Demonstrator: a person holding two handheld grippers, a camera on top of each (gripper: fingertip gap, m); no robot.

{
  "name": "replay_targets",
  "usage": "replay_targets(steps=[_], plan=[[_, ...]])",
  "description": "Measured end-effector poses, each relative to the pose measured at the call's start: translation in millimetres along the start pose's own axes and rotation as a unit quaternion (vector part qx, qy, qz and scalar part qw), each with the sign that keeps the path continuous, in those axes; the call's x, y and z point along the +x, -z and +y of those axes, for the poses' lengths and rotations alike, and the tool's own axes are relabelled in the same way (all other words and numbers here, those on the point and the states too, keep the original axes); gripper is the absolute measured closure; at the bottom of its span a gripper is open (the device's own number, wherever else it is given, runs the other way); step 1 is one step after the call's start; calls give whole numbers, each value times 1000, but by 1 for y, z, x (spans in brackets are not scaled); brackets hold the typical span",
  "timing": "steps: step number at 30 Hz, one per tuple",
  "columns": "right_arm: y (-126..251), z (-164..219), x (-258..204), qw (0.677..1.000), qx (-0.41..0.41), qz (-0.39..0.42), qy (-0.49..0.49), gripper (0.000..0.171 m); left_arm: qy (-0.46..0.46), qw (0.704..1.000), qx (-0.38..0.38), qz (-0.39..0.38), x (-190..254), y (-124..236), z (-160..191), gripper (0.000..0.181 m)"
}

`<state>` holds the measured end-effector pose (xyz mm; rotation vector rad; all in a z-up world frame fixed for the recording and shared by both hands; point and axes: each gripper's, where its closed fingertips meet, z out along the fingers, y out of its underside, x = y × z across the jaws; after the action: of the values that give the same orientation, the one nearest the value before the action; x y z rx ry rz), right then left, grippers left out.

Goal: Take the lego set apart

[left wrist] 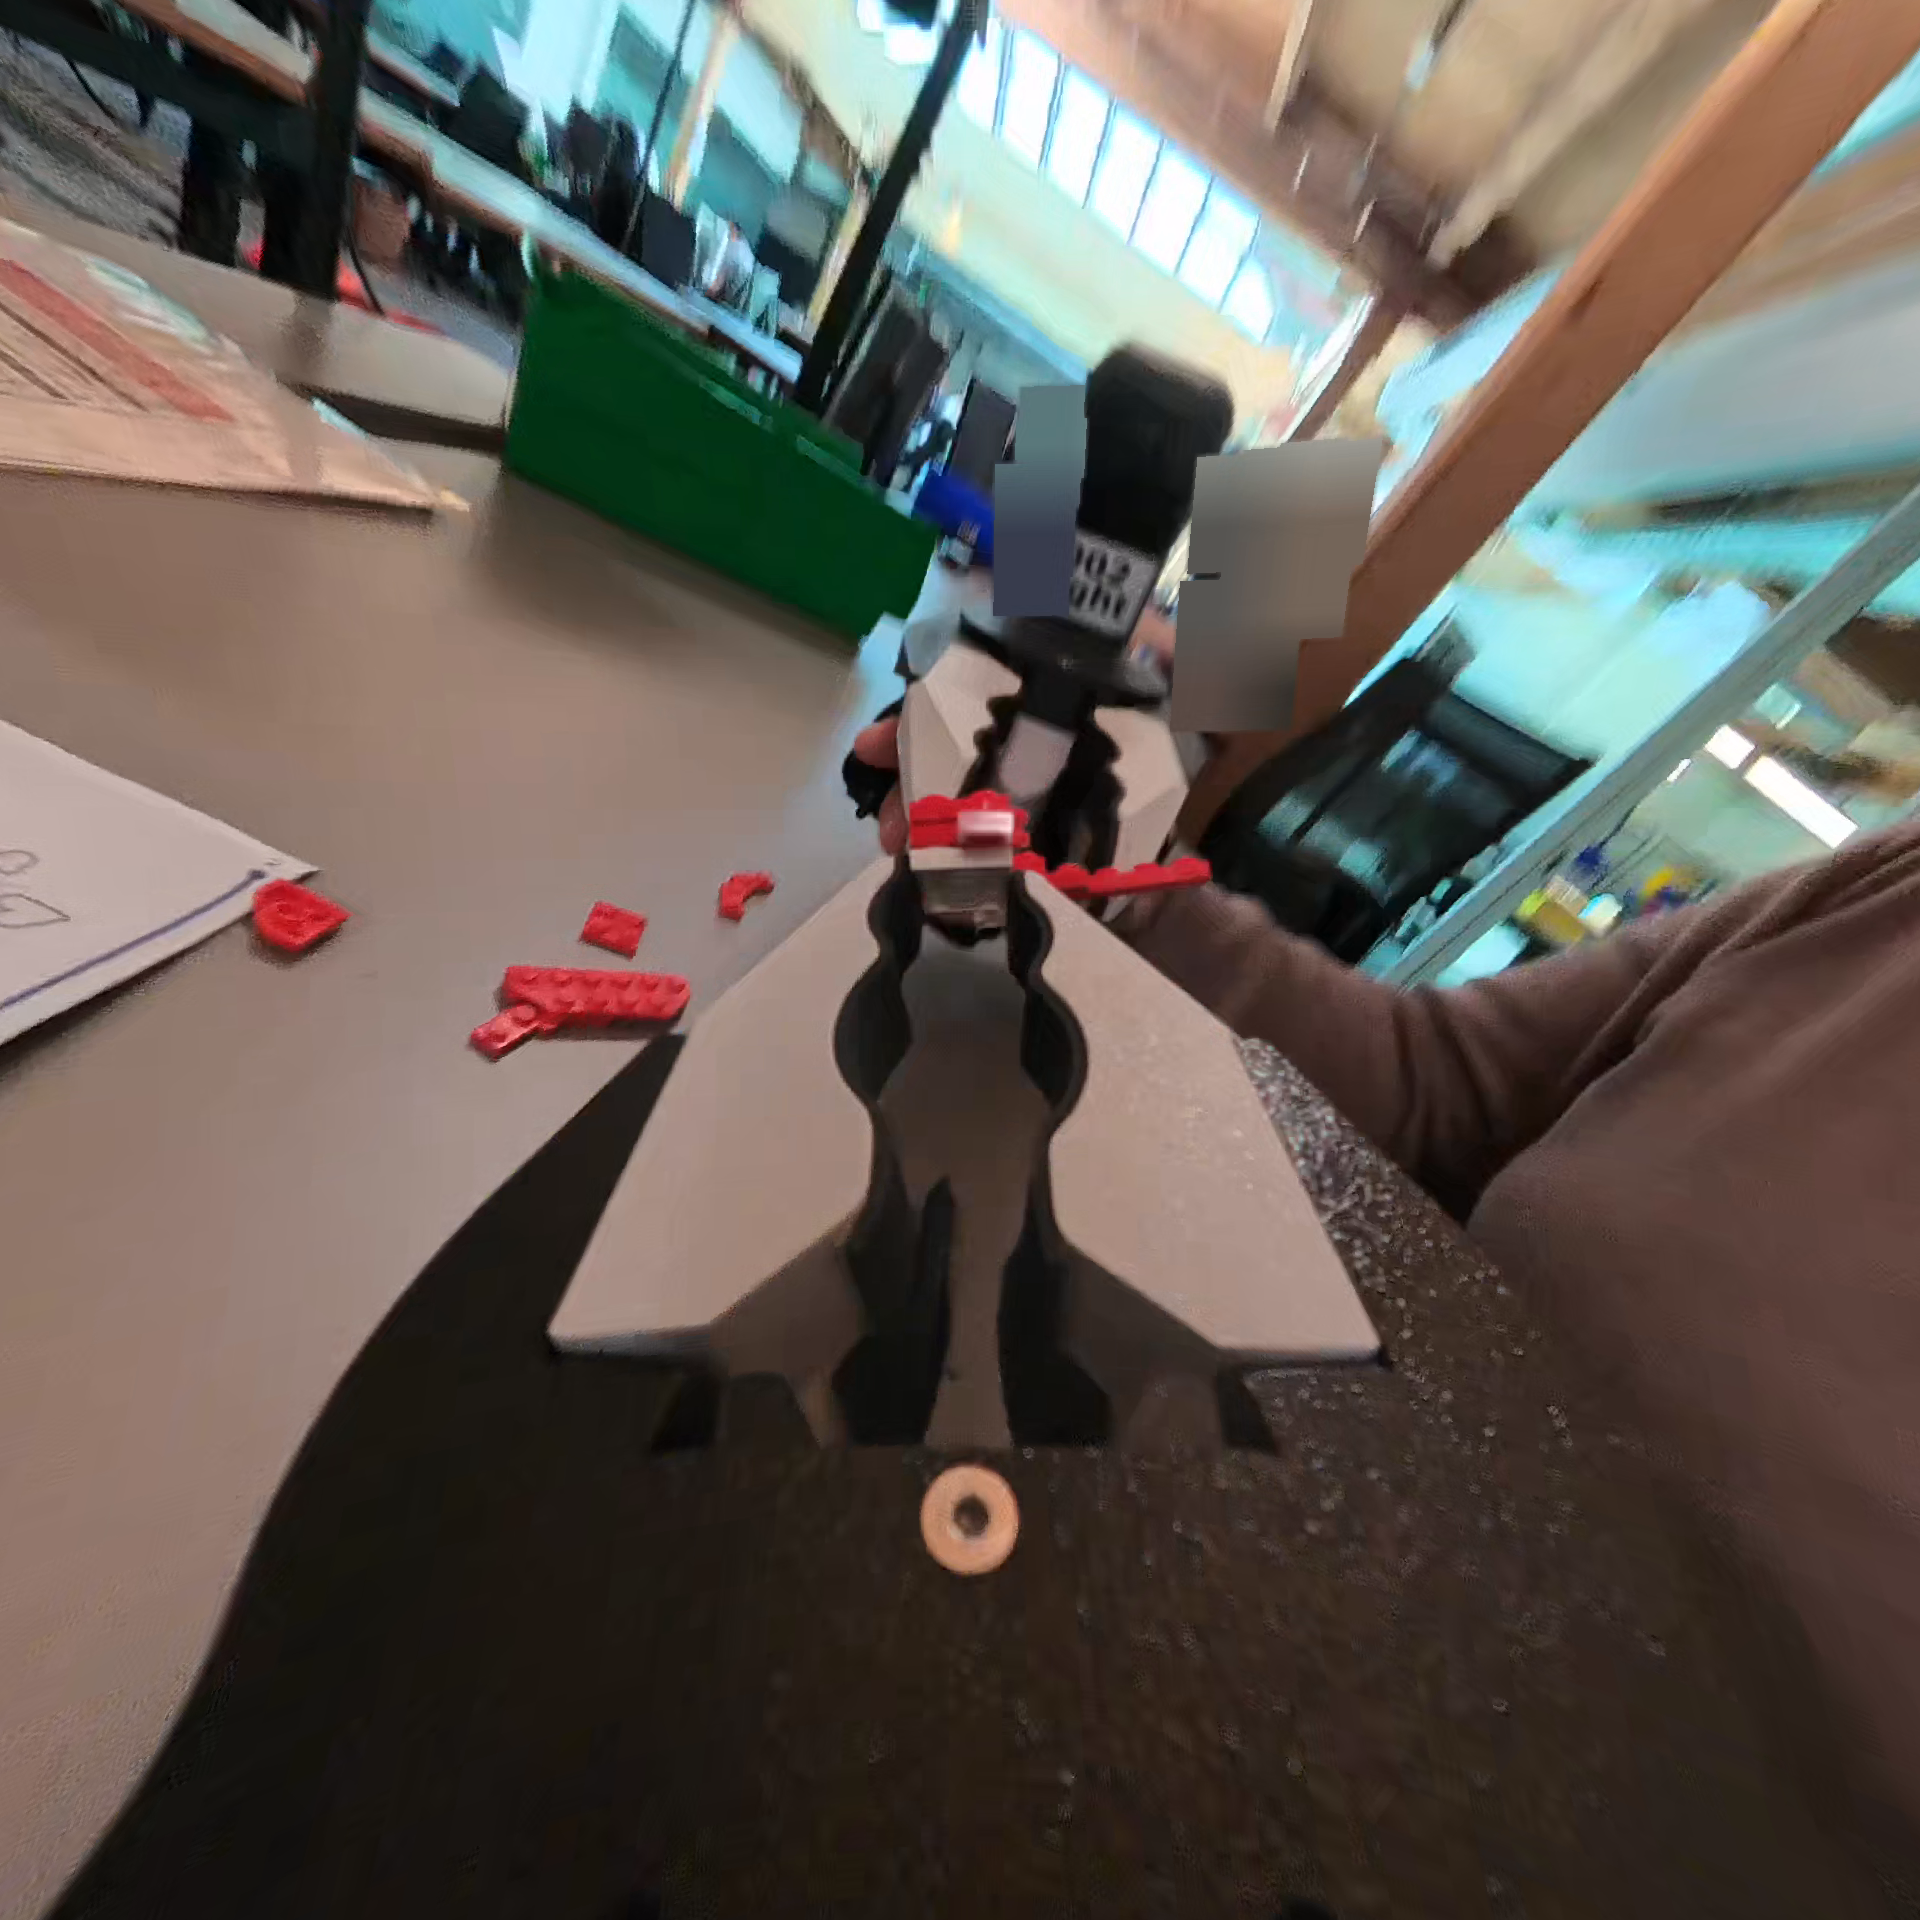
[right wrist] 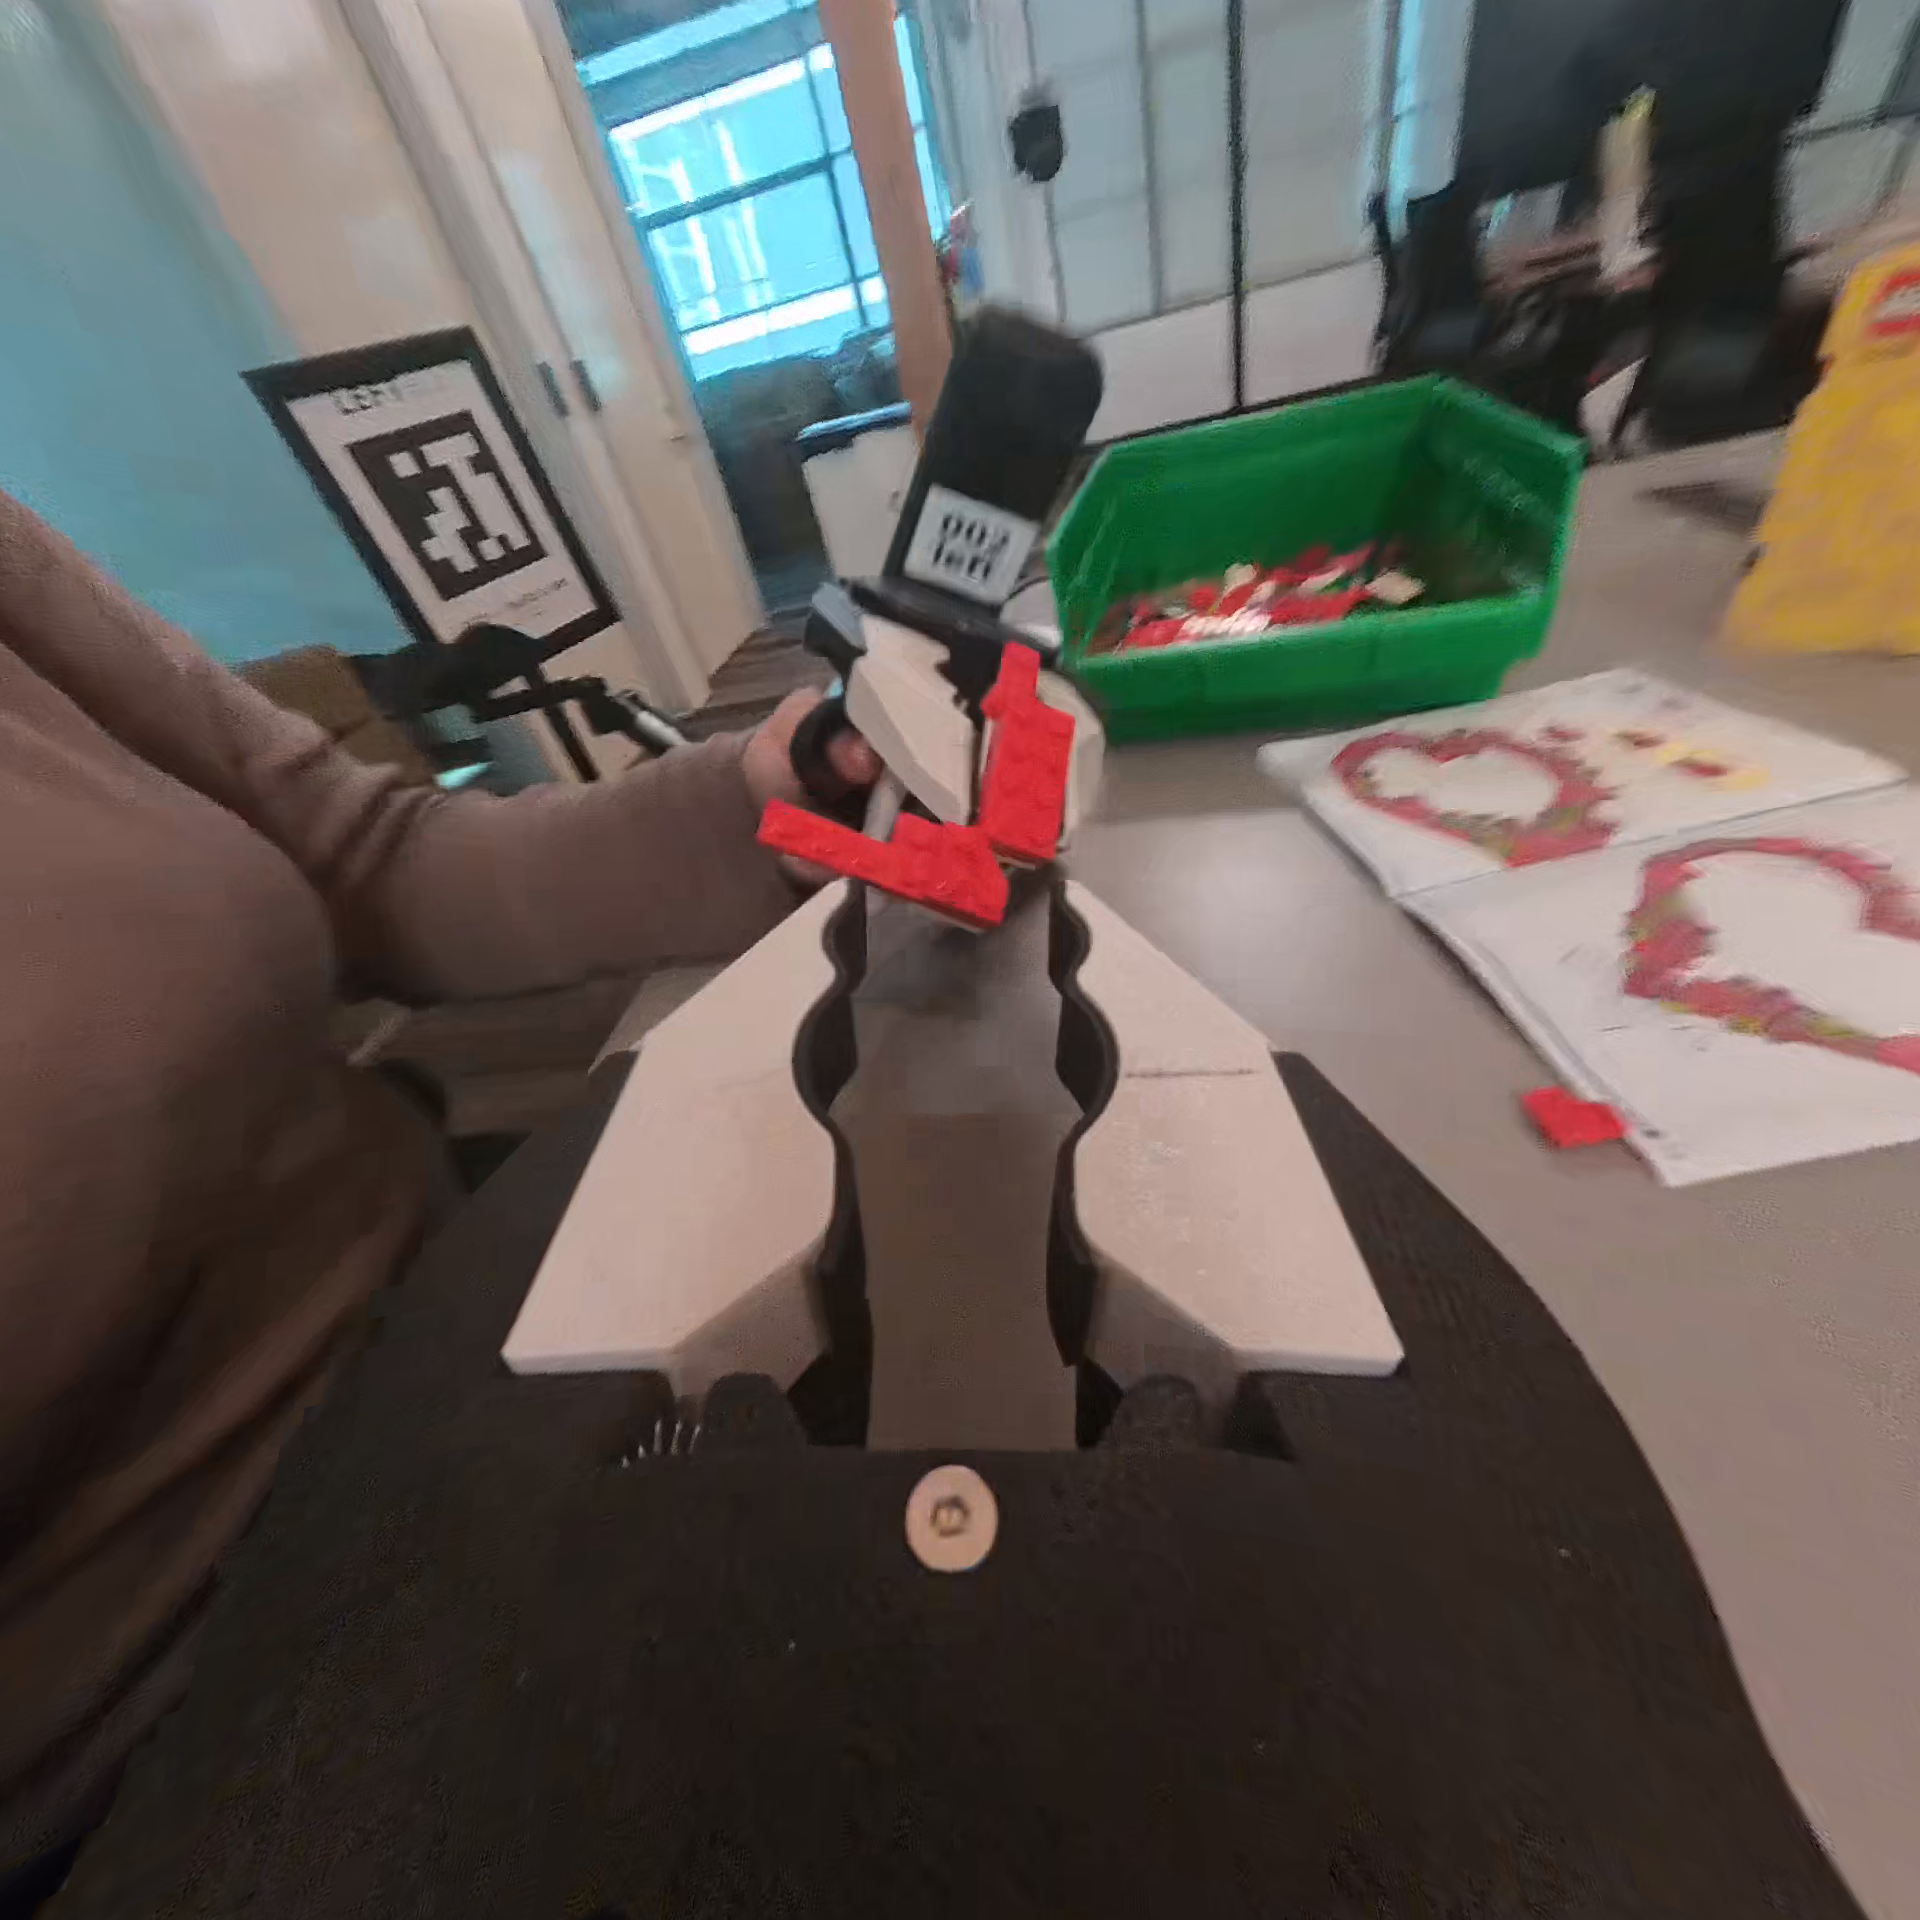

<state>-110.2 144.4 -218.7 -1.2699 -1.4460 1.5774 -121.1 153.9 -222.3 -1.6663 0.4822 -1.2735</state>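
Left gripper: fingers closed on the grey-and-white end of the lego set, held above the table.
Right gripper: fingertips pinched on the white-edged corner of the same lego set.
Left wrist view only: right gripper opposite, clamped on the red upper layers; a thin red plate sticking out sideways; loose red pieces scattered on the table, one at a paper's corner.
Right wrist view only: set seen as an L of red plates, one leg upright between the left gripper's fingers; bare hand on that handle; red and white bricks inside the green bin.
Surface: grey table; sheets with red heart pictures; single red plate at their edge.
Room: marker board on a stand, wooden post, windows, yellow bag, brown sleeve.
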Motion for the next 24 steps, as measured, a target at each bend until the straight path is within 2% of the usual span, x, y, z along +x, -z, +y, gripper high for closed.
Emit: replay_targets(steps=[4,6,8,11,18,24], plan=[[9,-7,-4,996,28,-46,-65,136,-55,996,-66,-15,-1,2,6,166],[15,-8,4,998,31,-22,-55,137,-75,992,-104,-17,-1,1,15,167],[12,-6,2,999,20,-15,-37,144,-91,985,-142,-21,-2,-2,26,167],[0,8,1,999,-26,-10,-27,148,-104,979,-173,-12,1,-11,36,166],[-4,22,-1,998,-62,-16,-20,156,-120,974,-192,-4,4,-17,43,166],[2,17,-3,999,-51,-14,5,157,-130,982,-137,-3,8,-15,34,167]])
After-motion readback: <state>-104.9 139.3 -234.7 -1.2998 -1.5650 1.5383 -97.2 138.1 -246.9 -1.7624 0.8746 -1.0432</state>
